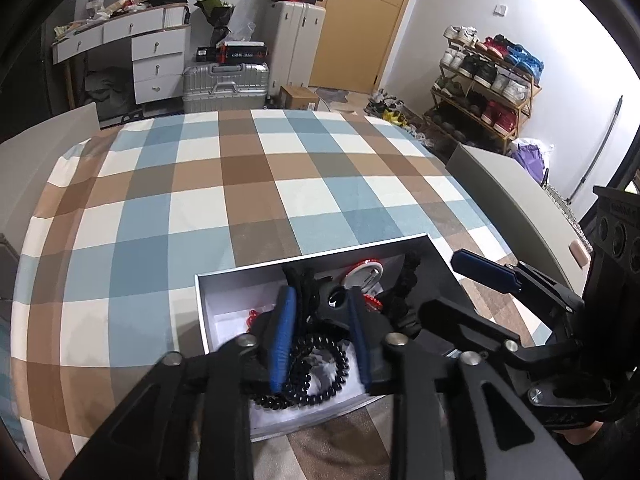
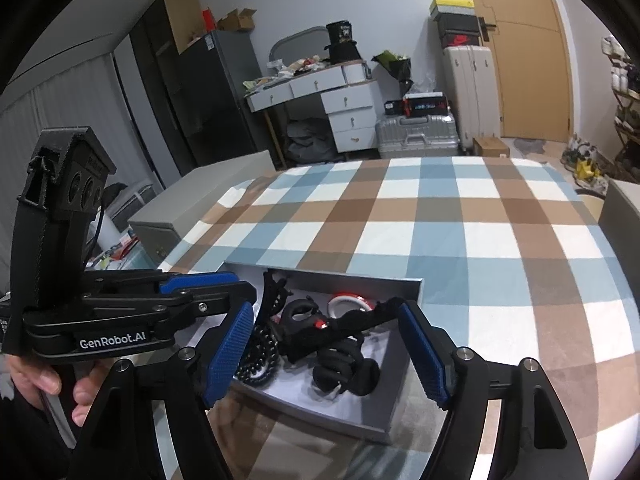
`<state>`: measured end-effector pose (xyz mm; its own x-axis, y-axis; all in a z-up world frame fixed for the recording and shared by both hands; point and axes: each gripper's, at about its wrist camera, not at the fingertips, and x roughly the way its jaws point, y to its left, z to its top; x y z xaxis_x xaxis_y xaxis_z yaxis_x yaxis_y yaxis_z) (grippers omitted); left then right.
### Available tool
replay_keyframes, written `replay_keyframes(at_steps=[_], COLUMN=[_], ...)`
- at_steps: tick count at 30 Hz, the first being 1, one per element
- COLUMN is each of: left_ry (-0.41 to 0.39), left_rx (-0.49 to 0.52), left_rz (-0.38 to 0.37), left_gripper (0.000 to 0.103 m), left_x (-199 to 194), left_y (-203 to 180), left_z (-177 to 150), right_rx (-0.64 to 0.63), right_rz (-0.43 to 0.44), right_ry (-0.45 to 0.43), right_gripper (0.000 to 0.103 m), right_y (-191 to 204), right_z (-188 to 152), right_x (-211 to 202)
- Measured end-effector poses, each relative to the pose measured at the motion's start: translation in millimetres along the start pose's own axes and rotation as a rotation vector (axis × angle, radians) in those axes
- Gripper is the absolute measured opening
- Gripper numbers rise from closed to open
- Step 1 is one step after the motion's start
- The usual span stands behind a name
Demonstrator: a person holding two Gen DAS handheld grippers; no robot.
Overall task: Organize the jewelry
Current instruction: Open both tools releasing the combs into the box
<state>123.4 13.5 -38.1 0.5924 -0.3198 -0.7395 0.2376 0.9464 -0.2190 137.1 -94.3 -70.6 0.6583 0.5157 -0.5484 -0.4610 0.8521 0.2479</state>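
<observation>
**A:** There's the grey box [image 1: 240, 280], sitting on the checked bedspread [image 1: 200, 184] near its front edge, with the jewelry piled inside: a black bead bracelet [image 1: 316, 376], a black braided cord [image 1: 404, 288], a round red-and-white piece [image 1: 366, 270].

**B:** And the left gripper [image 1: 322, 338]?

**A:** Down over the box, blue pads a little apart. The bead bracelet lies between them, but neither pad is seen pressing on it.

**B:** From the other side, the right gripper [image 2: 328, 354]?

**A:** Jaws spread wide above the near end of the box, straddling a chunky black coiled piece [image 2: 344, 372], nothing pinched. A hand [image 2: 48, 384] grips the left tool's handle at the edge of that view.

**B:** Beyond the bed?

**A:** A white desk [image 2: 320, 92], silver suitcases [image 1: 226, 82], a shoe rack [image 1: 486, 84].
</observation>
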Motion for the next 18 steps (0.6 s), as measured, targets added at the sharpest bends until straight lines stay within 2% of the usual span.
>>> replay_keyframes(at_steps=[9, 10, 13, 16, 18], left_ry=[-0.079, -0.092, -0.146, -0.198, -0.22], left_rx=[0.005, 0.004, 0.001, -0.01, -0.022], left_rz=[0.03, 0.034, 0.051, 0.065, 0.078], left_gripper=[0.031, 0.033, 0.051, 0.055, 0.062], left_x=[-19, -22, -35, -45, -49], left_y=[-2, -2, -4, -4, -3], left_z=[2, 2, 2, 3, 3], right_rx=[0.012, 0.007, -0.016, -0.042, -0.054], right_rz=[-0.026, -0.033, -0.048, -0.057, -0.077], right_ry=[-0.113, -0.13, -0.18, -0.231, -0.266], right_gripper=[0.08, 0.081, 0.084, 0.091, 0.101], right_y=[1, 2, 8, 14, 16], right_z=[3, 3, 5, 6, 6], right_x=[-29, -33, -45, -56, -62])
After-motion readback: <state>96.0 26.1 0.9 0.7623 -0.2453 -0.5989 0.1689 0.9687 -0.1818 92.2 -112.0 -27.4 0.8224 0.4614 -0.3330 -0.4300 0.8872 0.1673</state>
